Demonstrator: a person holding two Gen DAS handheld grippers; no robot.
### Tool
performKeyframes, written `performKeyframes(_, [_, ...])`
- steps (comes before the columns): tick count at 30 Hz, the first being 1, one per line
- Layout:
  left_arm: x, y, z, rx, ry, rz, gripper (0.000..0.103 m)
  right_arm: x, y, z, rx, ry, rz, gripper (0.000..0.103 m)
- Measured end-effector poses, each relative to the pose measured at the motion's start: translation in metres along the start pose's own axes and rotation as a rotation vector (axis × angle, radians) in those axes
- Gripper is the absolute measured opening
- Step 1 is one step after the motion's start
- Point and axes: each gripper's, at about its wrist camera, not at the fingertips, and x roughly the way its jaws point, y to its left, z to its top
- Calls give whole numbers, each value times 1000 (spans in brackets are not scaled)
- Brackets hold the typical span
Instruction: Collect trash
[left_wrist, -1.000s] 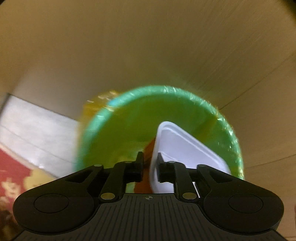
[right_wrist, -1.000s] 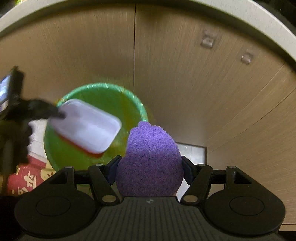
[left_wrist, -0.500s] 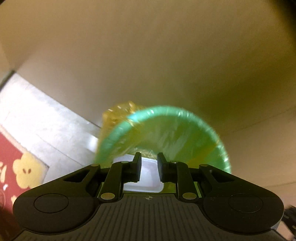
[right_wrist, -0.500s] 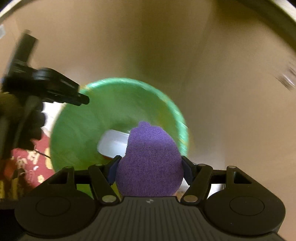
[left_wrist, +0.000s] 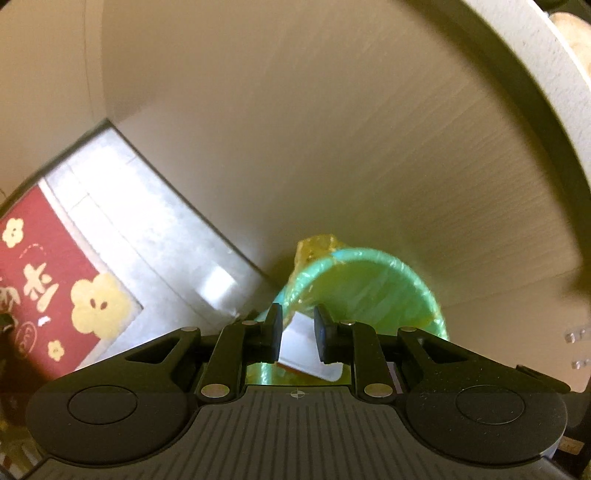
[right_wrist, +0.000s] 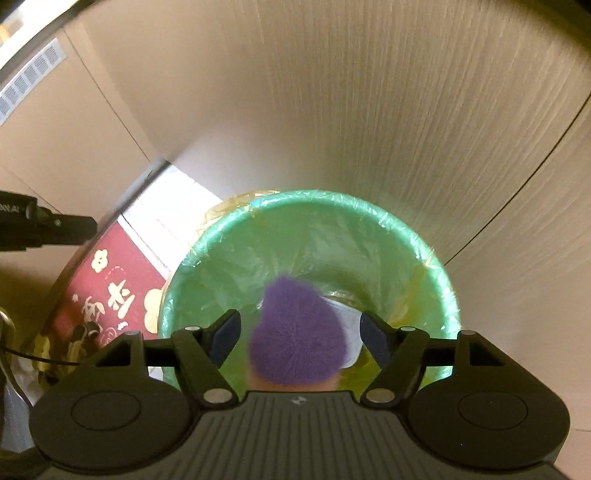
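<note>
A green bin (right_wrist: 417, 240) lined with a clear yellowish bag stands on the floor against wooden cabinet doors; it also shows in the left wrist view (left_wrist: 369, 258). A white plastic tray (left_wrist: 306, 350) lies inside it, also seen in the right wrist view (right_wrist: 349, 321). My right gripper (right_wrist: 299, 332) is open over the bin, and a blurred purple scouring pad (right_wrist: 297, 338) is between its fingers, clear of both. My left gripper (left_wrist: 297, 336) is open with a narrow gap and empty, above the bin's near edge. Its fingertips (right_wrist: 74, 225) show at the far left of the right wrist view.
Wooden cabinet doors (right_wrist: 332, 110) rise behind the bin. A red mat with yellow flowers (left_wrist: 48, 273) lies on the pale tiled floor (left_wrist: 147, 236) left of the bin. A white countertop edge (left_wrist: 535, 92) runs across the upper right.
My left gripper let go of the white tray, which dropped into the bin, then drew back. My right gripper moved over the bin and opened, releasing the purple pad.
</note>
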Motion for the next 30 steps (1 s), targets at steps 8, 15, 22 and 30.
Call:
performKeyframes(8, [-14,-22,-1,30,-16,-36,21,-30,-11,8,54,-62,-55,73])
performKeyframes(15, [-48,-93,22,210,-52,-177,21,-121,-18,10,24,-233,-200,73])
performKeyframes(22, [-88,-191,38,456,-124,-403,21,-207,-57,-19,203,-419,-421,73])
performKeyframes(30, [-71,-282,37,531,7,-532,21,-255,-109,-43,428,-574,-519,73])
